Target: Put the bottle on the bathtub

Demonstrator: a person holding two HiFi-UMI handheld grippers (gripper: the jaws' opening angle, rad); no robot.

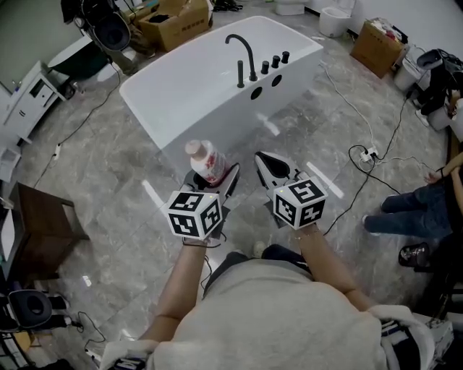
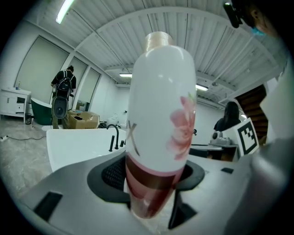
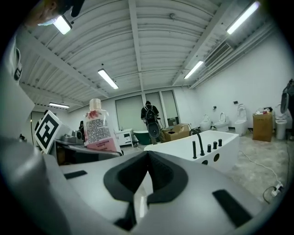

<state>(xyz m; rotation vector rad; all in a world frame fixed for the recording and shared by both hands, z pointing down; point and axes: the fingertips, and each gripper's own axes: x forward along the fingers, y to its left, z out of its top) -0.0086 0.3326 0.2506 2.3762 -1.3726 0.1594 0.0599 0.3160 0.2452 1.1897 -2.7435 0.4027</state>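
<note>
A clear bottle (image 1: 207, 162) with a white floral label and pink liquid stands upright in my left gripper (image 1: 214, 181), which is shut on its lower part. Up close in the left gripper view the bottle (image 2: 158, 124) fills the middle, clamped between the jaws. The white bathtub (image 1: 188, 87) with a black faucet (image 1: 244, 58) lies ahead on the floor, beyond both grippers. My right gripper (image 1: 273, 170) is shut and holds nothing; its jaws meet in the right gripper view (image 3: 146, 160), where the bottle (image 3: 97, 126) shows at left and the bathtub (image 3: 202, 151) at right.
Grey marble floor surrounds the tub. A cardboard box (image 1: 176, 22) sits behind it, another box (image 1: 377, 45) at far right. Cables (image 1: 369, 155) run across the floor on the right. A seated person's legs (image 1: 412, 209) are at right. A dark stool (image 1: 43, 227) stands at left.
</note>
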